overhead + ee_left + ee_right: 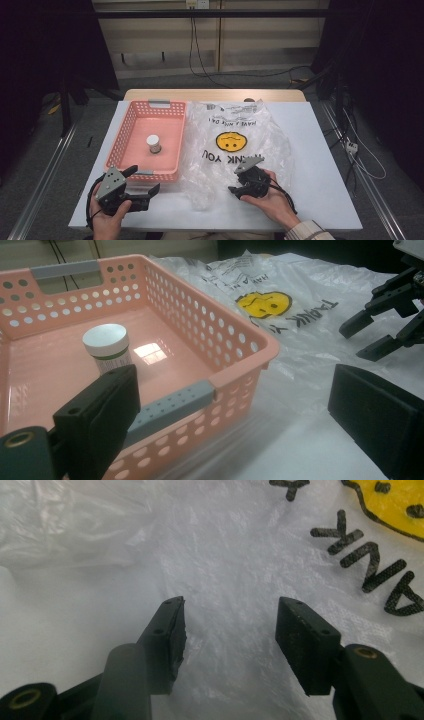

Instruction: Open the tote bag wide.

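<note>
A clear plastic bag (235, 130) printed with a yellow smiley face and "THANK YOU" lies flat on the white table. My right gripper (239, 182) is low over its near edge. In the right gripper view its jaws (230, 630) stand apart, with crinkled bag film (225, 555) beneath and between them and no pad pressing on it. A pink perforated basket (122, 131) sits left of the bag and holds a small white-lidded jar (153, 144). My left gripper (145, 179) is wide open at the basket's near right corner, holding nothing. The left gripper view shows the jar (106, 347) and the right gripper (361, 340).
The white table top (325, 165) has bare room right of the bag and along the near edge. The basket has grey handles at its near and far ends. Beyond the table are a wooden strip, cables and dark floor.
</note>
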A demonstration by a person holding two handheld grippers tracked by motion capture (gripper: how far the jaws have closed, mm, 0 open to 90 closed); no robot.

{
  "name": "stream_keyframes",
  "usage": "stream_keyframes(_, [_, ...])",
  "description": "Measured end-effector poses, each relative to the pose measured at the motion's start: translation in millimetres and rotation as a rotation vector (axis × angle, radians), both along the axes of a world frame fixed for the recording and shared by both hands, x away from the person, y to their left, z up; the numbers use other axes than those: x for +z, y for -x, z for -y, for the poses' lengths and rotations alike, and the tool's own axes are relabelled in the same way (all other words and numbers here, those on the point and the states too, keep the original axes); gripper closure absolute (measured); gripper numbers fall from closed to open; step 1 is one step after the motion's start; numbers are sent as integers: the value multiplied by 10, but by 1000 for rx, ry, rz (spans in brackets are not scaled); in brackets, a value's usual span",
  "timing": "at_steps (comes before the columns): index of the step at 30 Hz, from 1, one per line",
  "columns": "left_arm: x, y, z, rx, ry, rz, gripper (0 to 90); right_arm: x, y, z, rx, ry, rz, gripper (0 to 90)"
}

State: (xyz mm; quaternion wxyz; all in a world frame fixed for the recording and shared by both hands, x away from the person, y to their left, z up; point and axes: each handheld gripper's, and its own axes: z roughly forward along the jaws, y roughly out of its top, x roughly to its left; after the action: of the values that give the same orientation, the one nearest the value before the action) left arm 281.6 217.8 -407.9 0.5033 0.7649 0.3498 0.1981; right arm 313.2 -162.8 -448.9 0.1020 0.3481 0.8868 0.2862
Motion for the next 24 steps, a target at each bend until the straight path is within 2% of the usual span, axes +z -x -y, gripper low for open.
stream_keyframes(2, [1, 0, -1, -2, -1, 2, 62, -4, -14, 10, -1, 3, 15, 413])
stream_keyframes(3, [1, -1, -1, -4, -3, 2, 62, -6, -32, 23, -13, 11, 25, 380])
stream_keyframes(6, [-2, -3, 1, -1, -5, 0, 62, -24, -67, 51, -20, -2, 3, 345])
stream_keyframes(8, [-2, -4, 1, -2, -7, 0, 62, -41, -100, 75, -27, -6, -6, 278])
stream_keyframes(12, [-7, -6, 8, -3, -9, -3, 62, -38, -154, 95, -13, -8, -49, 281])
stream_keyframes(15, [-8, -6, 10, -1, -12, -3, 61, -8, -194, 77, -17, 18, -76, 327])
stream_keyframes(17, [-12, -11, 11, -3, -12, -7, 61, 11, -213, 72, -33, 28, -90, 394])
stream_keyframes(19, [-16, -11, 12, -4, -12, -7, 61, 9, -227, 84, -30, 27, -74, 421])
stream_keyframes(22, [-15, -11, 14, -6, -11, -8, 61, 14, -251, 139, -55, 8, -80, 548])
stream_keyframes(23, [-16, -10, 16, -7, -10, -8, 61, 14, -251, 139, -55, 8, -80, 548])
stream_keyframes(24, [-16, -10, 16, -8, -10, -8, 61, 15, -274, 174, -81, -2, -78, 638])
